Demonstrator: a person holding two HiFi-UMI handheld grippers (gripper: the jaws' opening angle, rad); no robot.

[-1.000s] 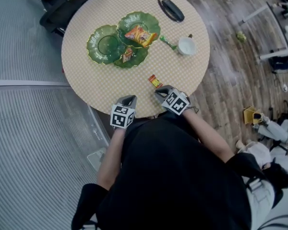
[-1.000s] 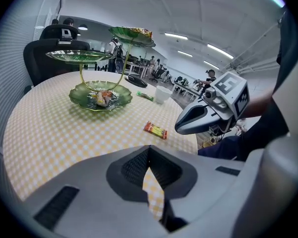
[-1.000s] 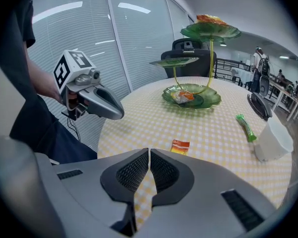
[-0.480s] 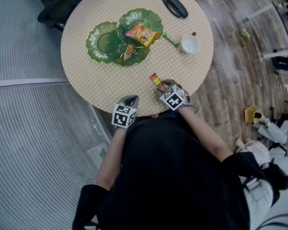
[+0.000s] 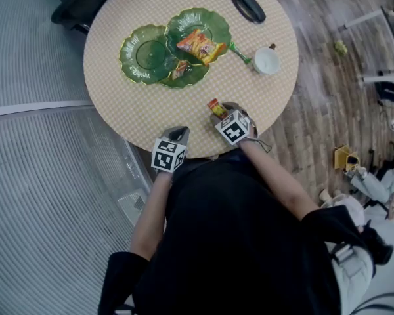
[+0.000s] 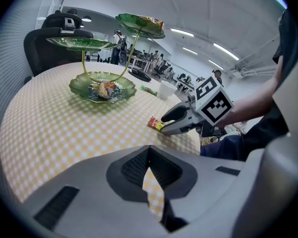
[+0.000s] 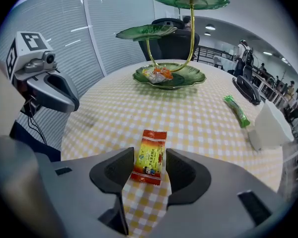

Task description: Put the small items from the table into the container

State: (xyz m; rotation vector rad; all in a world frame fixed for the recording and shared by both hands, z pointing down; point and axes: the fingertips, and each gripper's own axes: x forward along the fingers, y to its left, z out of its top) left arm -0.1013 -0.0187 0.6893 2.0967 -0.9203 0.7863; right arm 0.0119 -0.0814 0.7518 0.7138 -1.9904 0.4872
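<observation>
At the worktop's (image 5: 138, 110) near edge, the right gripper (image 7: 150, 168) has lowered, fingers opening astride the snack sachet (image 7: 151, 148), pickup-ready; left gripper (image 6: 149, 152) fingers closed, empty

Round checked table (image 5: 138, 110); wood-plank floor (image 5: 315, 110) right; black office chair (image 6: 44, 58); ceiling strip lights (image 6: 224, 49).

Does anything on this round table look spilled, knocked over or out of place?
Nothing spilled or broken. Two items lie loose on the checked round table, outside the green leaf-shaped tiered stand: a red-and-yellow sachet between the right gripper's opening jaws, not gripped, and a green wrapped stick beside the white cup.
</observation>
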